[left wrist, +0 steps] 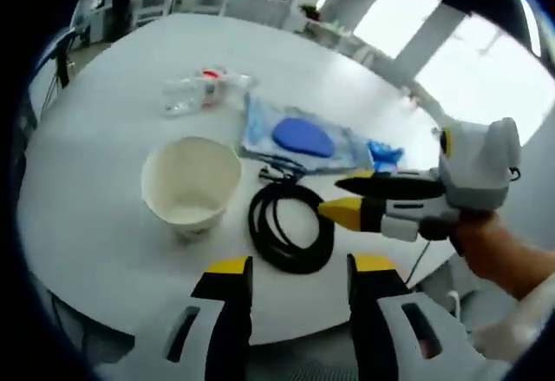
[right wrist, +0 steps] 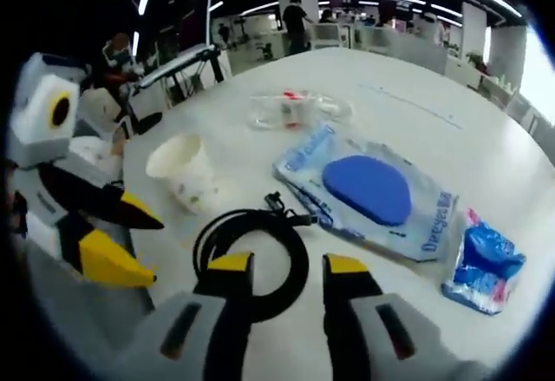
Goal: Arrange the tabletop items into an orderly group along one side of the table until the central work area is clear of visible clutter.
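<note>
On the white round bench (left wrist: 104,95) lie a paper cup (left wrist: 191,181), a coiled black cable (left wrist: 290,225), a clear pouch (left wrist: 299,138) with a blue oval inside, an empty clear bottle (left wrist: 204,90) on its side, and a small blue packet (left wrist: 386,153). The bottle's label is too blurred to read, and so is the print on the pouch.

In the left gripper view the left claw (left wrist: 295,268) hangs empty at the bench's near edge, jaws apart; the right claw (left wrist: 342,199) enters from the right over the cable, jaws parted, a hand (left wrist: 486,242) gripping it.

In the right gripper view the cup (right wrist: 186,173), cable (right wrist: 251,255), pouch (right wrist: 368,194), bottle (right wrist: 290,108) and packet (right wrist: 481,268) lie nearer. The right claw (right wrist: 286,268) is open and empty just over the cable; the left claw (right wrist: 139,242) shows at left, parted.

Behind are desks, ceiling light strips and bright windows; far figures are indistinct.
</note>
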Demonstrator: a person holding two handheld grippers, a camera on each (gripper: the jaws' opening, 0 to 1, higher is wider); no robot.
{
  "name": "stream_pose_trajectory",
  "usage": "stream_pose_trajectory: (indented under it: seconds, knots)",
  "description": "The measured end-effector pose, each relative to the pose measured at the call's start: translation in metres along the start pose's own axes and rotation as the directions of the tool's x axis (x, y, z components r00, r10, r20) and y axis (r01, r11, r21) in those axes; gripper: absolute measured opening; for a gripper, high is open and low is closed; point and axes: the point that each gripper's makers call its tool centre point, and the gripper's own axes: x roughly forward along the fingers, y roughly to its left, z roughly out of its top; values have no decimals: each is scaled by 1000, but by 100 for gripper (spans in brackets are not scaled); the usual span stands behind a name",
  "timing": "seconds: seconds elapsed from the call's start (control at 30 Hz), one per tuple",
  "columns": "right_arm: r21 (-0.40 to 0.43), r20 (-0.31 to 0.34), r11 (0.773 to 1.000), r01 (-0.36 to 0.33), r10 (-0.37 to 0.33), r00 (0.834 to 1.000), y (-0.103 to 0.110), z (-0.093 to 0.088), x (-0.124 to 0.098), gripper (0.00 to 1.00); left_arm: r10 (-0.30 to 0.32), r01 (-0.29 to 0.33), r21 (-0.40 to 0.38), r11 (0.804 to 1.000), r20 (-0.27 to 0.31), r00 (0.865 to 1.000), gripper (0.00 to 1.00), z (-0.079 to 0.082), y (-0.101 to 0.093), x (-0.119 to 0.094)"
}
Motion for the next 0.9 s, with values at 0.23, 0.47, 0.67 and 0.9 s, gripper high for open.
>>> stream_pose_trajectory:
  seconds: [0.23, 0.47, 0.67, 0.9]
  knots:
    - [-21, -39, 1000, 11, -12, 999, -7, -8, 10, 21, 33, -33, -49, 998, -1, 999, 24, -1, 12, 18]
    - [-31, -75, 1000, -1, -1, 997, -7, -14, 17, 15, 56, -58, -73, 996, -22, 998, 20, -6, 18, 28]
    - [-45, -99, 999, 5, -10, 995, -6, -20, 20, 10, 62, -64, -71, 995, -35, 997, 13, -10, 21, 31]
    - [-65, -103, 998, 15, -22, 994, -6, -19, 21, 7, 68, -71, -66, 995, -49, 996, 4, -12, 21, 35]
